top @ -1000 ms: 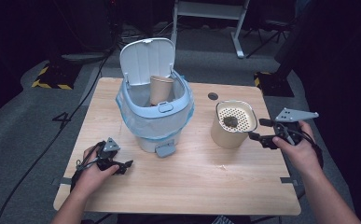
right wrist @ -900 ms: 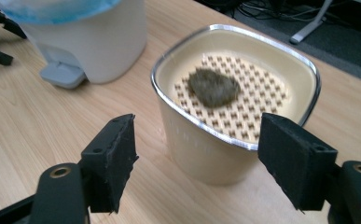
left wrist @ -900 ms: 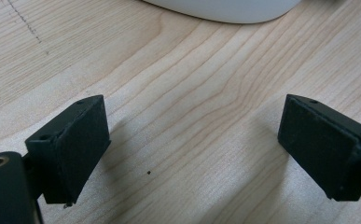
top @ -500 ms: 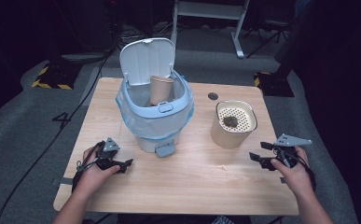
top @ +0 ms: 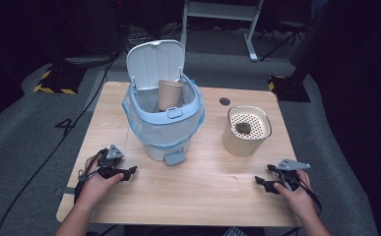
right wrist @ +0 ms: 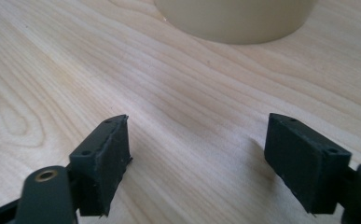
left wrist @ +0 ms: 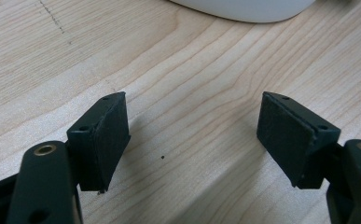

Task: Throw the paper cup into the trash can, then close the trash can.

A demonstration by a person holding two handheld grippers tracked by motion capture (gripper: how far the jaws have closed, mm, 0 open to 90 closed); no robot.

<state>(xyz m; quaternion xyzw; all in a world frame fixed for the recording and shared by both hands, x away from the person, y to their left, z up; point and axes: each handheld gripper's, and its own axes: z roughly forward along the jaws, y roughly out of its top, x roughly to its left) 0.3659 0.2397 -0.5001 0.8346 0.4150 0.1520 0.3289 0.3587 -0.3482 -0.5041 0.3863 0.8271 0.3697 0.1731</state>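
Both hands are resting low on the table [top: 207, 196]. The right gripper [top: 271, 183], jaws just widening and empty, is facing the cream pot [top: 246, 132]; the left gripper [top: 121, 172], narrowing yet open and empty, is facing the bin [top: 164, 115]. Probably finishing: keep both clear of the pot.

wooden table [top: 203, 182] with lidded bin [top: 162, 120] and beige container [top: 246, 132]

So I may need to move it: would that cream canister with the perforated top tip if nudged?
Probably not: the cream canister looks wide, squat and flat-based on the table. It seems rigid. The dark lump on top could shift.
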